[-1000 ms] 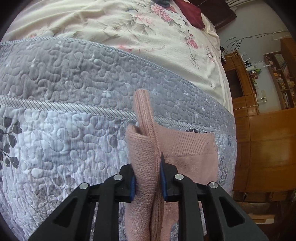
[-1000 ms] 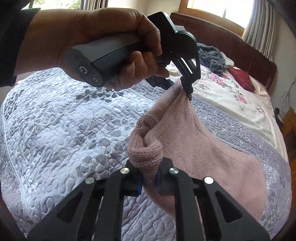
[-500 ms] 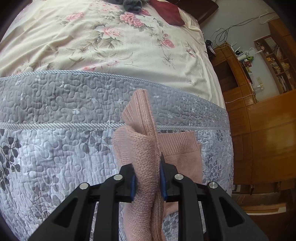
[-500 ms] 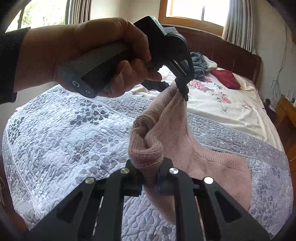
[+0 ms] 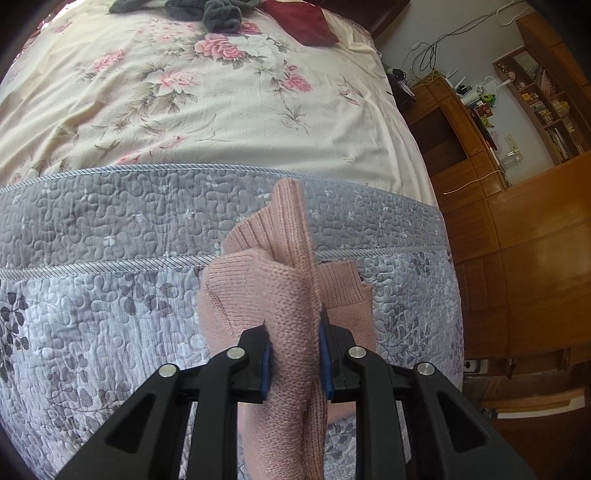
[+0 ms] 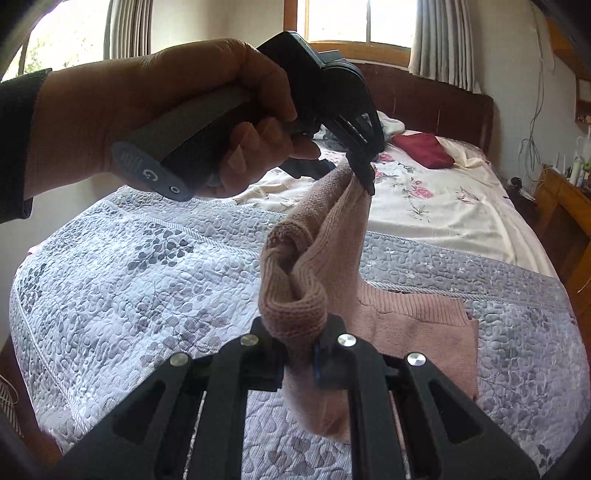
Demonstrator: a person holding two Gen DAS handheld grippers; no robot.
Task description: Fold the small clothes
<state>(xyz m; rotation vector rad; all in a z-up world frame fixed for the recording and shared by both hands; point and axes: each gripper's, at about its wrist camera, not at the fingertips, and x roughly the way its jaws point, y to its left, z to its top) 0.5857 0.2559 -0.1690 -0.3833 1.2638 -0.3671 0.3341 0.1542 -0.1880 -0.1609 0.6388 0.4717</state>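
A pink knitted garment (image 6: pixel 343 258) hangs between my two grippers above a grey quilted bedspread (image 6: pixel 147 280). My left gripper (image 5: pixel 295 354) is shut on one bunched edge of the pink garment (image 5: pixel 284 314). In the right wrist view a hand (image 6: pixel 147 125) holds that left gripper (image 6: pixel 364 177) up high, pinching the cloth. My right gripper (image 6: pixel 299 358) is shut on another bunched, ribbed edge lower down. The garment's ribbed hem end (image 6: pixel 424 325) still lies flat on the bedspread.
A cream floral sheet (image 5: pixel 207 103) covers the far half of the bed, with a dark red cloth (image 5: pixel 303 22) and a grey clothes heap (image 5: pixel 218 14) near the wooden headboard (image 6: pixel 436 107). Wooden cabinets (image 5: pixel 517 240) stand along the bed's right side.
Both grippers have lifted the garment higher and drawn it toward the near side. Less of it rests on the bedspread, and more of the floral sheet and headboard is in view.
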